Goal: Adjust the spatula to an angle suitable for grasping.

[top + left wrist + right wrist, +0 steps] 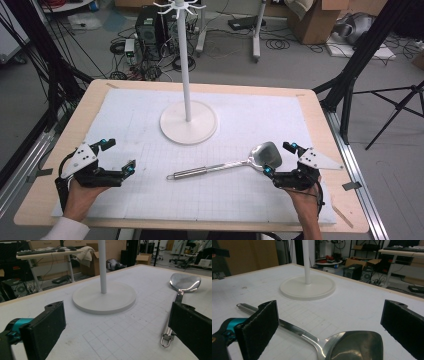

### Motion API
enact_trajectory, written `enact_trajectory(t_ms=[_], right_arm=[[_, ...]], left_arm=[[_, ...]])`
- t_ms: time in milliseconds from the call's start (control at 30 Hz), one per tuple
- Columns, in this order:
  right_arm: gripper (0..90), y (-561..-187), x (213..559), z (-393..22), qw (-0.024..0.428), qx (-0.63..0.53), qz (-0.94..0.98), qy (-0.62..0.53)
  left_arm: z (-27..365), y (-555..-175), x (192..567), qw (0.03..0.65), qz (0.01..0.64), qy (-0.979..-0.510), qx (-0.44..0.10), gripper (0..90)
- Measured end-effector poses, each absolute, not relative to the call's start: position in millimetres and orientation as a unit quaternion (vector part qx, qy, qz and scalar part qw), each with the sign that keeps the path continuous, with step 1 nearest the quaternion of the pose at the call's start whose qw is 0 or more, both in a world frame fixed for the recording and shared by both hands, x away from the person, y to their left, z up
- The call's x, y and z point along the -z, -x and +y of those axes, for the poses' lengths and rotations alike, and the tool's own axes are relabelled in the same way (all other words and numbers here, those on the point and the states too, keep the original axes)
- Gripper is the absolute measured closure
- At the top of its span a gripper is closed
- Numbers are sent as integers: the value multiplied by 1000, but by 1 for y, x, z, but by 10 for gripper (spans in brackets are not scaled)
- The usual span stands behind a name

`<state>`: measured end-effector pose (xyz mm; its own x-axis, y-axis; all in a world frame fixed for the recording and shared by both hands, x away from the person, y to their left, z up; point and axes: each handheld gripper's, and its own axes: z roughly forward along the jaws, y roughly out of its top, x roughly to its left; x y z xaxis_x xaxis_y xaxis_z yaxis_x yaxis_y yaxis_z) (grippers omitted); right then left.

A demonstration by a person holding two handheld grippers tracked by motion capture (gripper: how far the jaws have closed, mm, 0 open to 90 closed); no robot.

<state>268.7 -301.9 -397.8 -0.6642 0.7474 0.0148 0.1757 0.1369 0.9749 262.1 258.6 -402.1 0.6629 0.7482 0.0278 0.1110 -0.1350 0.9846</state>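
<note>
One spatula [225,167] flat on white mat [280,120], near front edge, in front of stand base [189,122] and apart from it. Long axis roughly side to side across table, slightly slanted: blade toward right, a little farther from person; handle with end ring toward left, nearer. Blade face up, shiny.

Right gripper [278,159] resting on mat at blade; jaws wide apart, blade lying between them in right gripper view [329,326], pads clear of metal. Nothing clamped.

Left gripper [119,156] on mat left of handle end, well apart from it; jaws wide apart [117,327], nothing between, nothing touched.
</note>
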Motion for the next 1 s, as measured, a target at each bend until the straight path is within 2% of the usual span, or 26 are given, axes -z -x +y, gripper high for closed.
enact_trajectory(t_ms=[167, 233, 367, 400, 433, 467, 533, 733, 767, 800, 833, 867, 933, 1000], right_arm=[[9, -275, 388, -300, 242, -568, 718, -321], [63, -279, 385, -301, 235, -567, 722, -318], [71, -288, 381, -302, 224, -554, 734, -322], [123, -290, 380, -302, 220, -548, 738, -326], [240, -292, 379, -303, 217, -547, 741, -324], [298, -293, 378, -304, 214, -547, 743, -321], [307, -297, 376, -303, 211, -544, 746, -322], [468, -311, 369, -299, 192, -516, 772, -316], [468, -311, 369, -299, 192, -516, 772, -316], [526, -316, 368, -298, 186, -504, 782, -316], [526, -316, 368, -298, 186, -504, 782, -316], [586, -321, 368, -297, 182, -489, 792, -316], [615, -324, 368, -297, 179, -483, 797, -315], [695, -331, 368, -296, 170, -469, 808, -313]], left_arm=[[259, -262, 401, 583, 306, -701, -273, 17], [258, -262, 402, 584, 306, -701, -273, 17], [258, -262, 401, 582, 304, -703, -272, 17], [257, -262, 401, 582, 305, -701, -275, 17], [257, -262, 401, 583, 305, -700, -276, 17], [257, -261, 401, 583, 304, -700, -278, 17], [256, -262, 401, 584, 304, -700, -277, 17], [256, -262, 402, 581, 305, -702, -277, 17], [256, -262, 402, 581, 305, -702, -277, 18], [256, -262, 402, 581, 305, -702, -276, 17], [256, -262, 402, 581, 305, -702, -276, 17], [256, -262, 402, 580, 305, -703, -276, 17], [256, -262, 402, 581, 305, -702, -276, 18], [256, -262, 402, 580, 304, -704, -276, 18]])
